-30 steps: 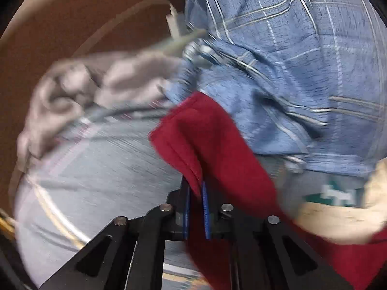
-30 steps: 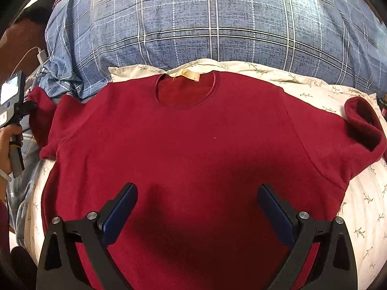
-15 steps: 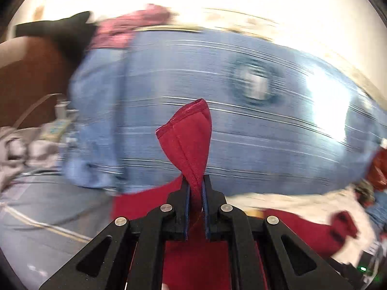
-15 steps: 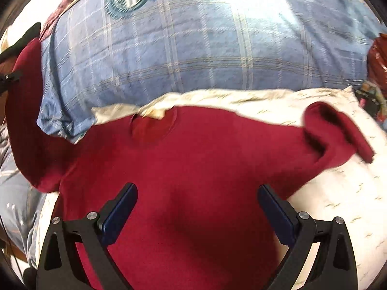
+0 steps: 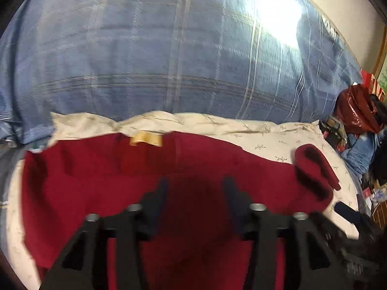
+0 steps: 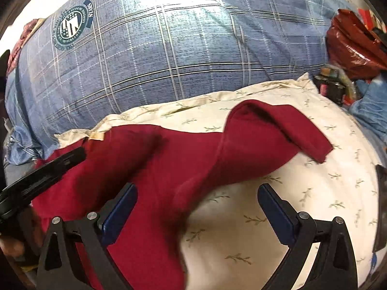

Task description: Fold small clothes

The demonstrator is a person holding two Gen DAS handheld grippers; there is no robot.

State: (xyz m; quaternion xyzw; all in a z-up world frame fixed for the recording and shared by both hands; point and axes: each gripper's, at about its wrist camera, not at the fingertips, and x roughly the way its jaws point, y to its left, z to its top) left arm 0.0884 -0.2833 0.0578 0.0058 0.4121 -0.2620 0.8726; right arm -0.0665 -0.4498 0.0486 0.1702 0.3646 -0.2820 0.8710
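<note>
- On the cream leaf-print sheet [image 6: 278, 229] lies the red shirt [image 6: 169, 169], its body to the left and one sleeve [image 6: 285, 130] reaching right, cuff folded over.
- Left of the shirt the sheet shows only as a thin strip; to the right it lies bare up to the clutter at its edge.
- Behind the shirt rises a blue plaid quilt [image 6: 181, 48], closing off the far side just past the collar.
- At the far right sit a red plastic bag [image 6: 353, 48] and some dark clutter, well apart from the shirt.
- From the left wrist view, the left gripper [image 5: 194, 191] hangs over the shirt's middle, fingers apart with nothing between them; blur softens the tips.
- That view alone shows the tan neck label [image 5: 145, 140] at the collar, close to the quilt.
- From the right wrist view, the right gripper [image 6: 196, 207] is spread wide, one blue pad [image 6: 118, 215] over red cloth, the other over bare sheet.
- That view alone shows a round badge [image 6: 71, 27] printed on the quilt, and the left gripper's black finger coming in from the left edge over the shirt.
- The shirt's cloth is thick, plain, deep red, and rumpled along its right side.
</note>
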